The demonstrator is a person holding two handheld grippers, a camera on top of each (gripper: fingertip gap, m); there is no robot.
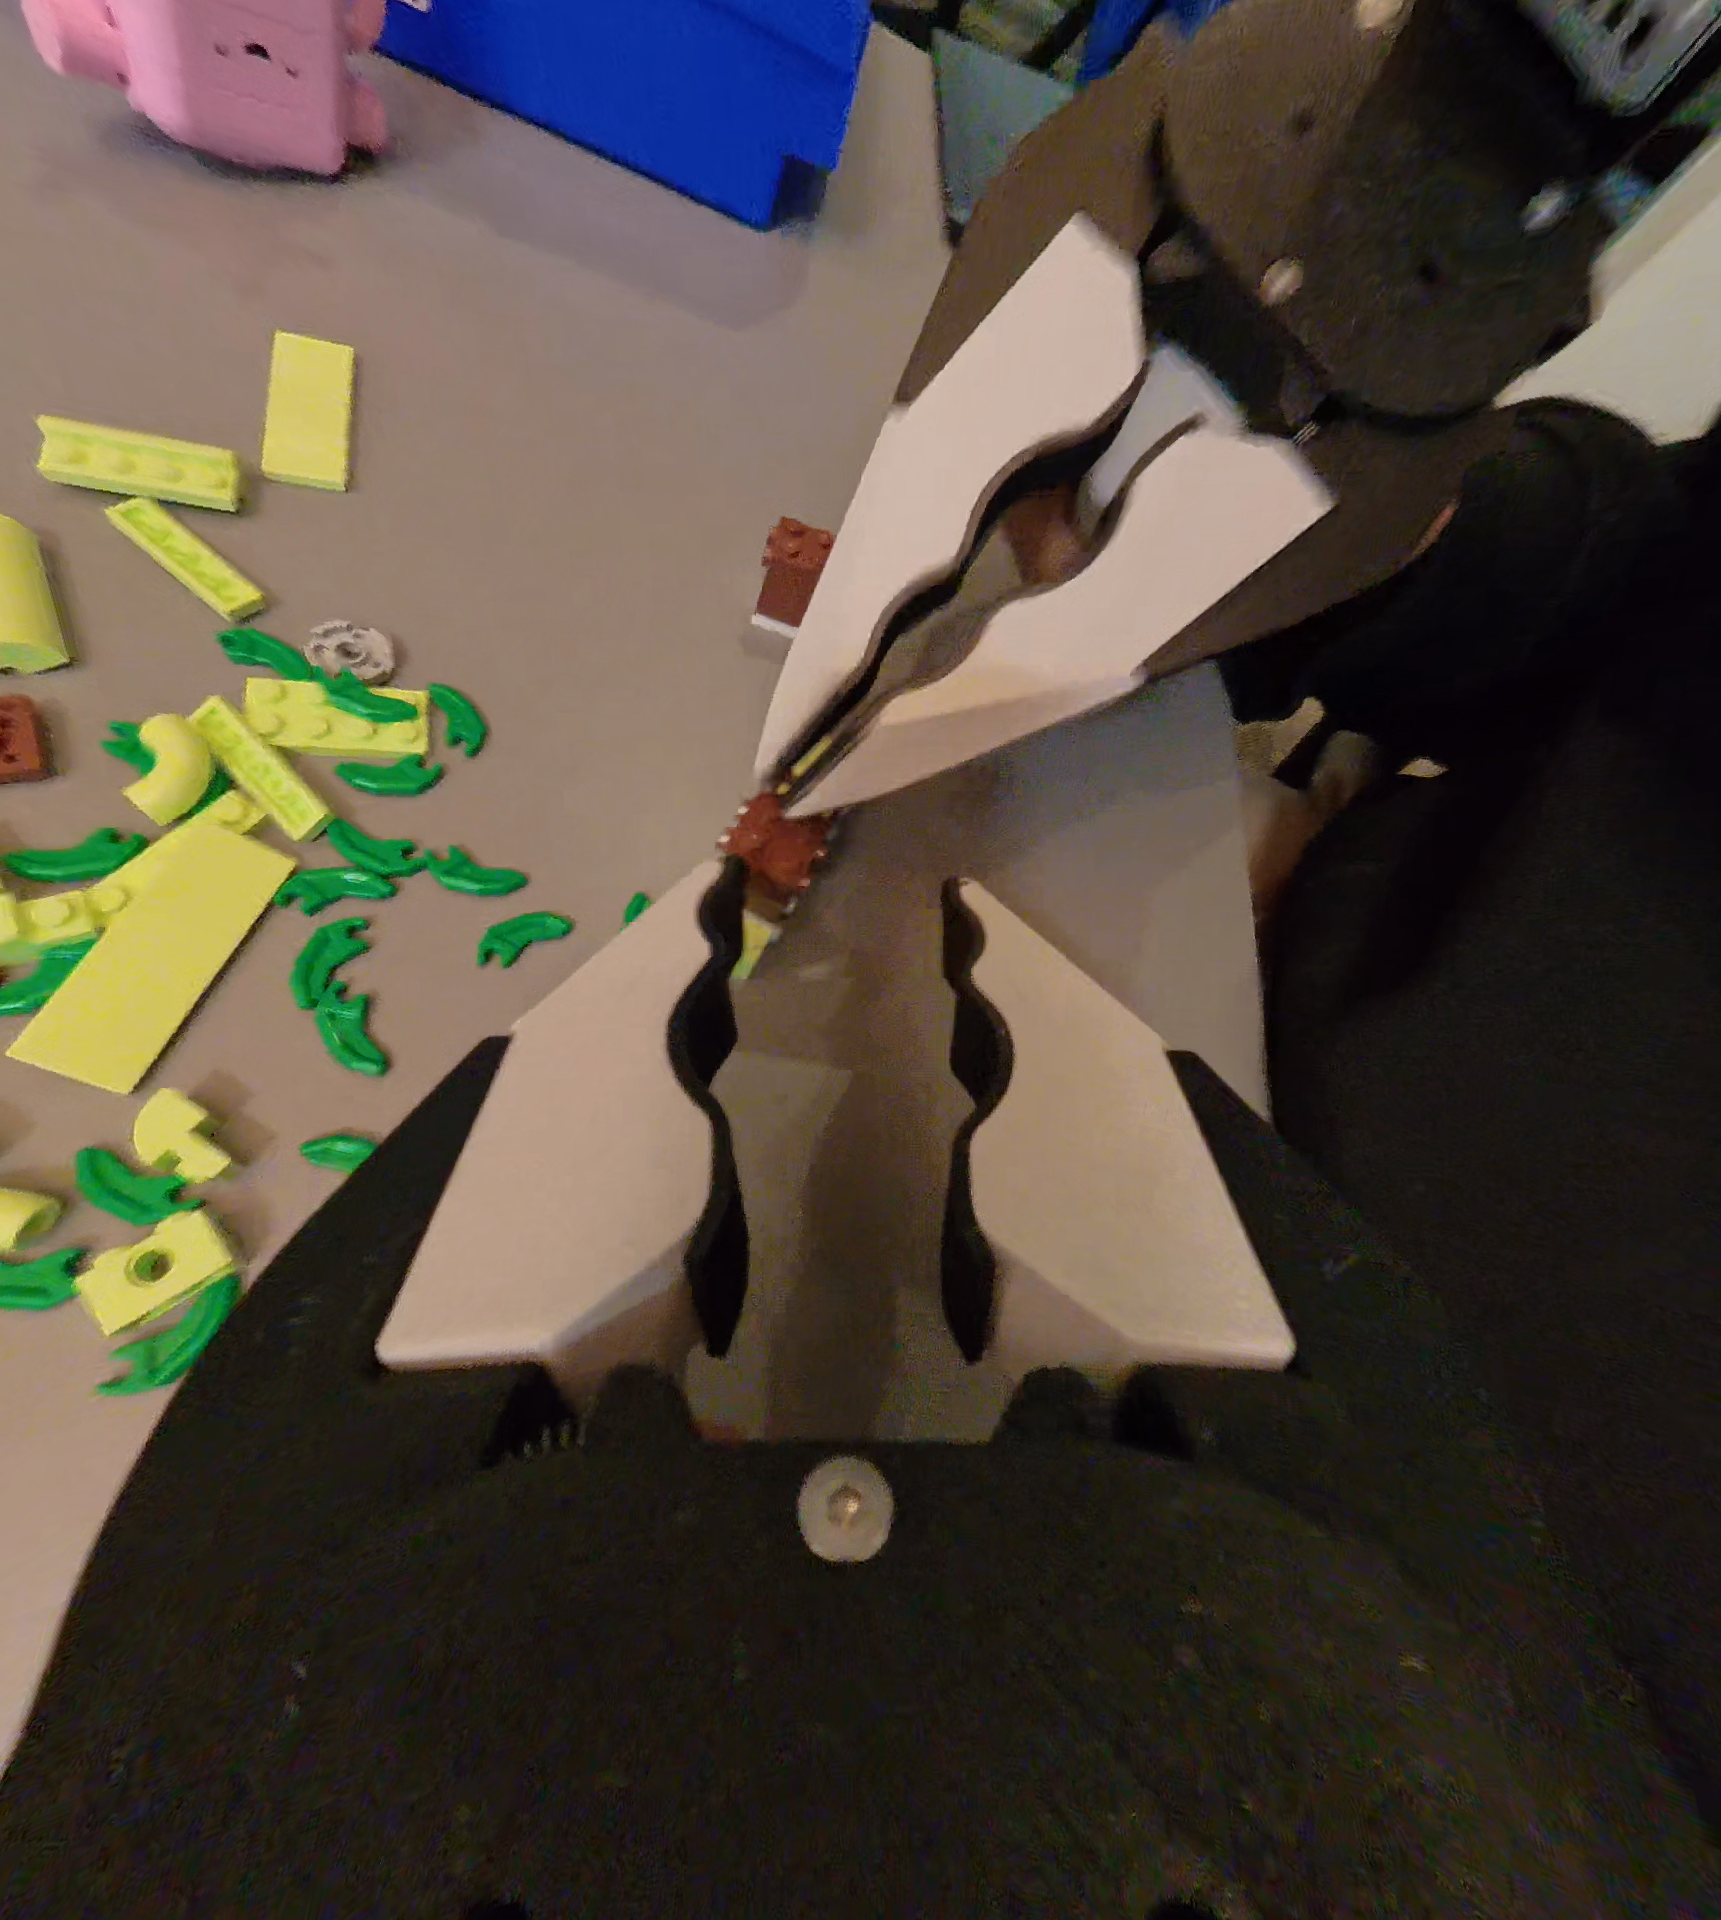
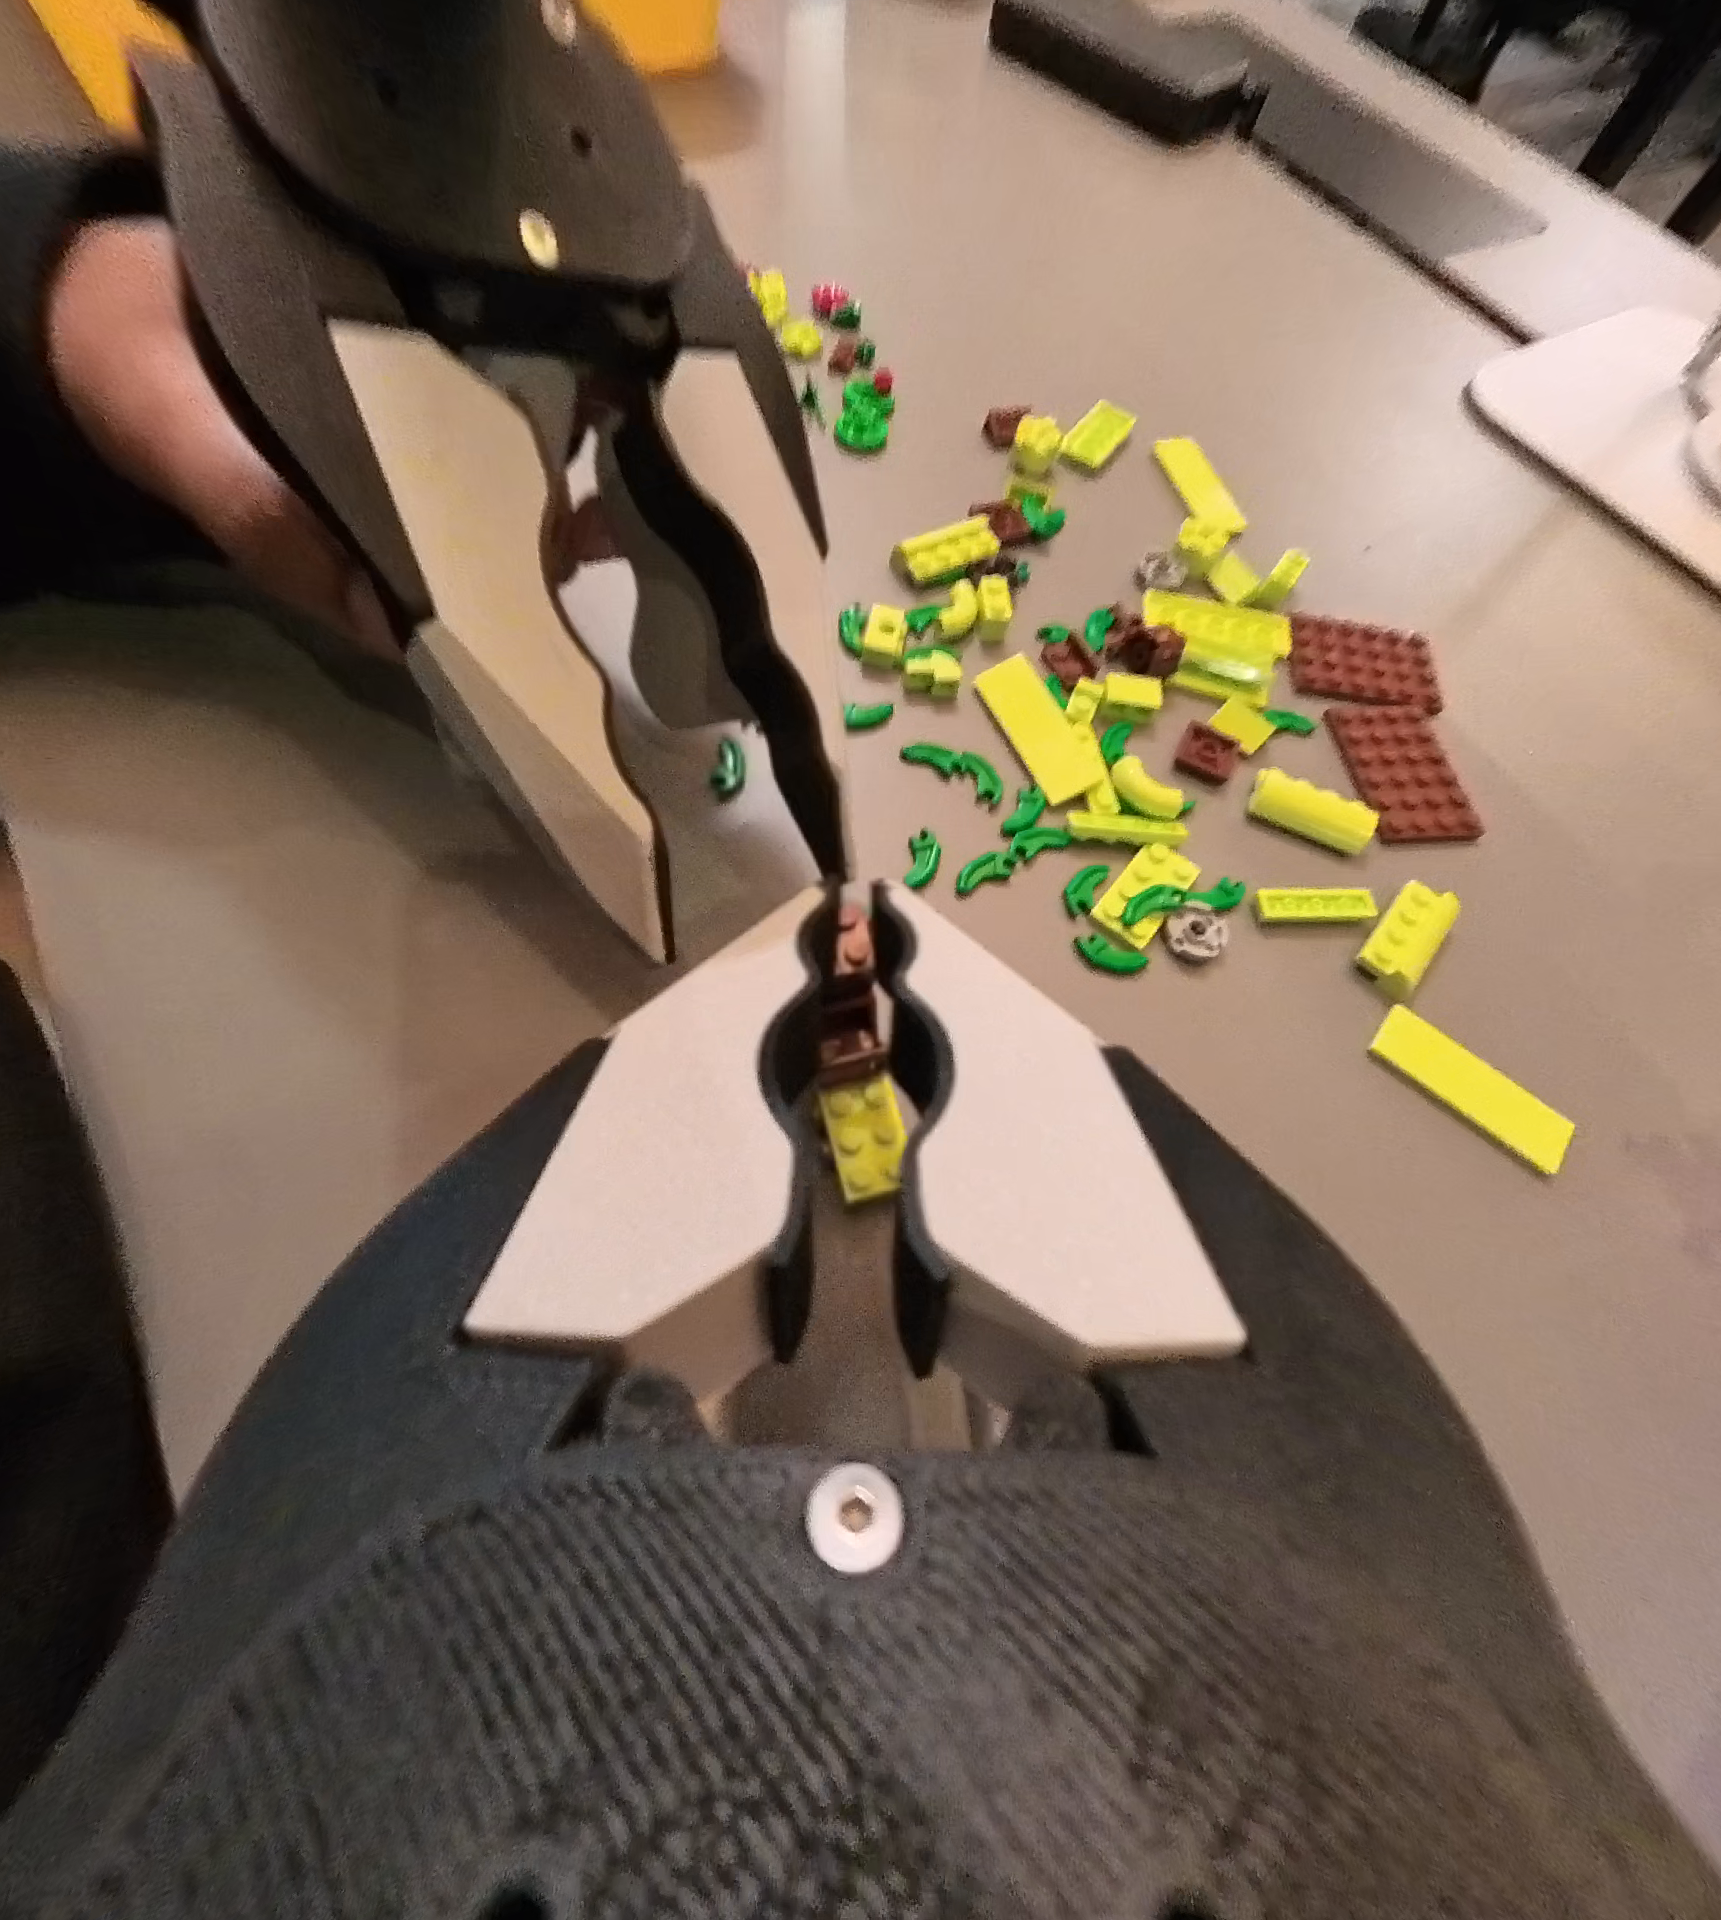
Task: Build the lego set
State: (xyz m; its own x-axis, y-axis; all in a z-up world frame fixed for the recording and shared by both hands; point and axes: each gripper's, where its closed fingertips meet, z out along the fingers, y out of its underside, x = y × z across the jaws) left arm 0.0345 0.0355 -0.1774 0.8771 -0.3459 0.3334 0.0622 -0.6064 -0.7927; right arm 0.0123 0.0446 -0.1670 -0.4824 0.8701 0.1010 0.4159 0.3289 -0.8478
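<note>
Right claw clamped a studded brown-and-lime stack; left claw gaped, wavy-edged fingers apart, over matte grey bench.

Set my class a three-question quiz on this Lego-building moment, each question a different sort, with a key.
1. True or false: the right gripper is clamped on a small assembly of brown and lime pieces.
2. Which colour are the two large studded plates on the table? A blue, B brown, C white.
3. Fill in: the left gripper stands ____.

Key: 1 true; 2 B; 3 open.
</note>
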